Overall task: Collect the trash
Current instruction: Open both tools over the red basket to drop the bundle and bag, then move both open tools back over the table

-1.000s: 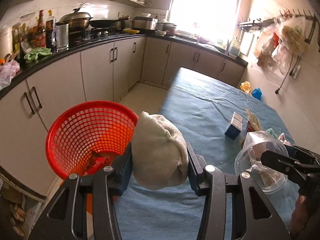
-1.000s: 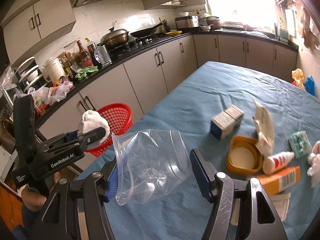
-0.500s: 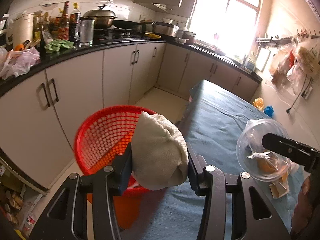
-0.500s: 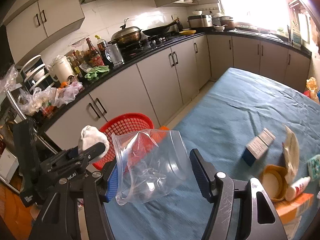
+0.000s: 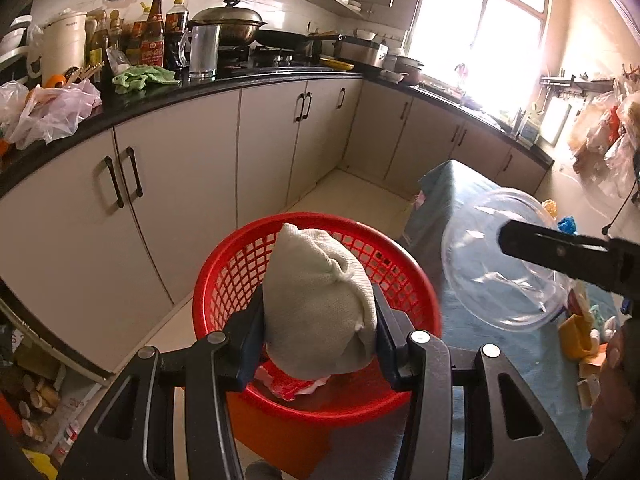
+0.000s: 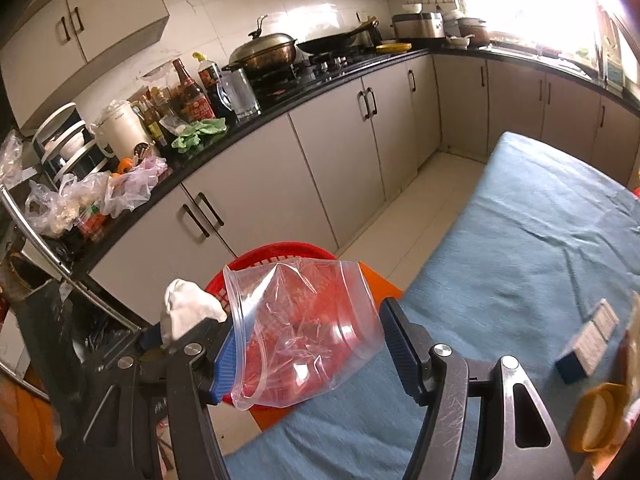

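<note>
Your left tool [image 5: 320, 320] grips the white cloth wad [image 5: 316, 300] above the red basket [image 5: 404, 280]; your right tool [image 6: 308, 340] holds the clear plastic container [image 6: 304, 328]

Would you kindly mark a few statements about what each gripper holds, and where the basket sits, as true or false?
1. The left gripper holds a white wad of cloth. True.
2. The right gripper is empty. False: it grips a clear plastic container.
3. The red basket sits on the counter. False: it is low down beside the blue-covered table.
4. The wad is in front of the basket's opening. True.
</note>
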Demonstrator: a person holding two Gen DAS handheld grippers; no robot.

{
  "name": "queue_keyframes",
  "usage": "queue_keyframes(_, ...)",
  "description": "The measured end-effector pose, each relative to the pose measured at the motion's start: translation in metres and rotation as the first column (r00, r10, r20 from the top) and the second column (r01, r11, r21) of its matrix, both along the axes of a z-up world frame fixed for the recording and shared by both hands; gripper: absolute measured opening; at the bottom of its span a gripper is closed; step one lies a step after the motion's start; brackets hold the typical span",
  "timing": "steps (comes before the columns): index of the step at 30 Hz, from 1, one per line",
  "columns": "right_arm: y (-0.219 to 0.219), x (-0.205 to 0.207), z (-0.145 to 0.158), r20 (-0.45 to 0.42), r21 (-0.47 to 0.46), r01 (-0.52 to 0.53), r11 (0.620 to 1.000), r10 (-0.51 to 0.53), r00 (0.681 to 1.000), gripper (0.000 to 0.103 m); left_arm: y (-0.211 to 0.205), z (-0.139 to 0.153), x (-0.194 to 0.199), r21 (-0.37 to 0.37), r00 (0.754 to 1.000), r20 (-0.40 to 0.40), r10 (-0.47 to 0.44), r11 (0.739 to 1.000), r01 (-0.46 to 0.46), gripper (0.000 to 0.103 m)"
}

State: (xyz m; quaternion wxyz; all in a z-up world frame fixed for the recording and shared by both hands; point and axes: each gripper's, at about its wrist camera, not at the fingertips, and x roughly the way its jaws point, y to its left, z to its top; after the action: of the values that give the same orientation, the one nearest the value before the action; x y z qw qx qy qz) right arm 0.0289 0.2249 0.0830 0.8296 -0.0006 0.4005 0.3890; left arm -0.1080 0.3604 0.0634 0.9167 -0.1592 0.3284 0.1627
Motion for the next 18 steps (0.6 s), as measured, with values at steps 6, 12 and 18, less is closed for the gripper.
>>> queue_keyframes(6,0.022,0.014,-0.016,-0.050,-0.008,0.000,1.000,-0.001,0.999,0.070,0.011,-0.012,0.006,-0.005,1.000,-0.020,0.007,1.000,-0.007,0.046)
queue_keyframes(12,0.030,0.023,-0.026,-0.090,-0.011,-0.002,1.000,0.001,0.996,0.074,0.016,-0.016,0.009,-0.016,1.000,-0.024,0.015,1.000,-0.015,0.060)
queue_keyframes(18,0.007,0.014,-0.009,-0.055,0.008,0.021,1.000,-0.021,0.998,0.074,0.006,-0.006,0.007,-0.007,1.000,-0.004,-0.009,1.000,0.009,0.063)
